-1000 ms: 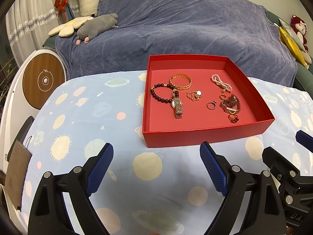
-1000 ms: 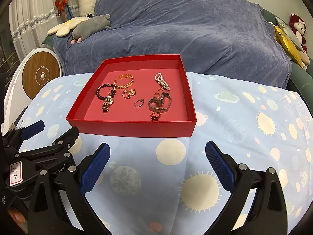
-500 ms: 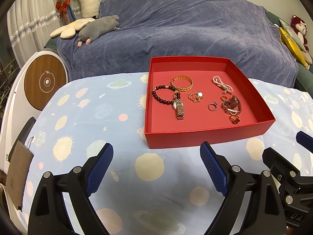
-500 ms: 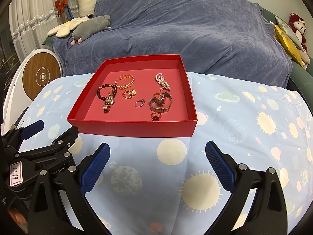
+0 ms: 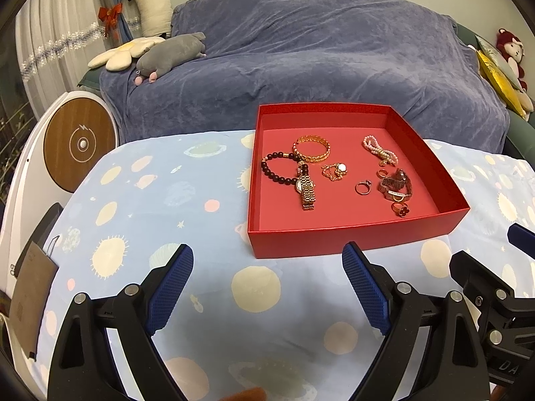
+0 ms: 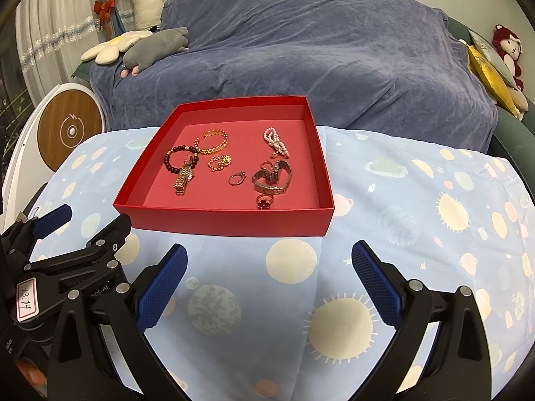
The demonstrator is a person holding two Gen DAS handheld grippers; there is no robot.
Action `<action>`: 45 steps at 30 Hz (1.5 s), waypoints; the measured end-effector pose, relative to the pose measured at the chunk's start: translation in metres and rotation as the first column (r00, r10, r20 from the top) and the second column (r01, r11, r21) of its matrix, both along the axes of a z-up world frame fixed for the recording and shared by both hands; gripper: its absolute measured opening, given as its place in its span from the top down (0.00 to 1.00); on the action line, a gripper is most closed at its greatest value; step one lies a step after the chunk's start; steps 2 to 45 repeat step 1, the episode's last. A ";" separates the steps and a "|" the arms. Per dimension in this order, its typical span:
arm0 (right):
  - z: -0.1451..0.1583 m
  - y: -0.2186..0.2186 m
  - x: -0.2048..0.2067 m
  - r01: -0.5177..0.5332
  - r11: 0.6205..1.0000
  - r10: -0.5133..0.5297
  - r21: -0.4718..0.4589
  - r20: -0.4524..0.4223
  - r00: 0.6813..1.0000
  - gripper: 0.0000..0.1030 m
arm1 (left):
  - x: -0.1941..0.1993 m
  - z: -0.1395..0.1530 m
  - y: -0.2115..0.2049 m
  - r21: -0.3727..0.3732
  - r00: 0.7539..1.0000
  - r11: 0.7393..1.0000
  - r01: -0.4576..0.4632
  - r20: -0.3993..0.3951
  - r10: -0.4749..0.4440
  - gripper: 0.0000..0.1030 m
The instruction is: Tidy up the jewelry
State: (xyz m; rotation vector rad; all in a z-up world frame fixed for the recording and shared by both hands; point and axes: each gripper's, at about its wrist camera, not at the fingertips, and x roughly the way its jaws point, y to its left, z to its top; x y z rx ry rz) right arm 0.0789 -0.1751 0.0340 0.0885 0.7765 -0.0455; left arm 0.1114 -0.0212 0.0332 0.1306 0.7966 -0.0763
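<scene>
While both grippers hover above the near part of the table, neither holds anything. The left gripper [image 5: 267, 287] has its blue-padded jaws spread wide, with bare patterned cloth between them. The right gripper [image 6: 269, 287] is equally wide apart and empty; in its view the left tool's black frame appears at the lower left.

The table [image 6: 418, 234] is covered with a light-blue cloth printed with suns and planets. A shallow red box [image 6: 227, 222] rests on it, toward the far edge and just beyond the fingertips of both grippers.

All jewelry lies inside the box:
- A gold chain bangle [image 5: 311, 148] sits toward the far left corner of the box floor.
- A dark beaded bracelet [image 5: 279, 168] lies just beside it, nearer the left wall.
- A gold watch [image 5: 306, 188] touches the beaded bracelet and extends toward the near wall.
- A thin gold chain with a round pendant [image 5: 334, 171] lies near the centre.
- A pink pearl strand [image 5: 379, 147] lies toward the far right corner.
- A plain ring [image 5: 362, 187] lies near the centre, right of the watch.
- A silver-toned watch [image 6: 272, 177] is coiled by the right wall.
- A ring with a dark red flower [image 6: 265, 201] lies close to the near wall.

Behind the table stands a sofa draped in blue fabric [image 5: 317, 56].
</scene>
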 end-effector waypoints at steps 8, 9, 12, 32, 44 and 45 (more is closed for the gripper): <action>0.000 0.000 0.000 0.001 1.000 -0.001 0.001 -0.001 1.000 0.06 | 0.001 0.000 0.000 0.000 1.000 1.000 0.001 -0.005 -0.001 0.15; 0.000 0.000 0.000 0.001 1.000 -0.001 0.001 -0.001 1.000 0.06 | 0.001 0.000 0.000 0.000 1.000 1.000 0.001 -0.005 -0.001 0.15; 0.000 0.000 0.000 0.001 1.000 -0.001 0.001 -0.001 1.000 0.06 | 0.001 0.000 0.000 0.000 1.000 1.000 0.001 -0.005 -0.001 0.15; 0.000 0.000 0.000 0.001 1.000 -0.001 0.001 -0.001 1.000 0.06 | 0.001 0.000 0.000 0.000 1.000 1.000 0.001 -0.005 -0.001 0.15; 0.000 0.000 0.000 0.001 1.000 -0.001 0.001 -0.001 1.000 0.06 | 0.001 0.000 0.000 0.000 1.000 1.000 0.001 -0.005 -0.001 0.15; 0.000 0.000 0.000 0.001 1.000 -0.001 0.001 -0.001 1.000 0.06 | 0.001 0.000 0.000 0.000 1.000 1.000 0.001 -0.005 -0.001 0.15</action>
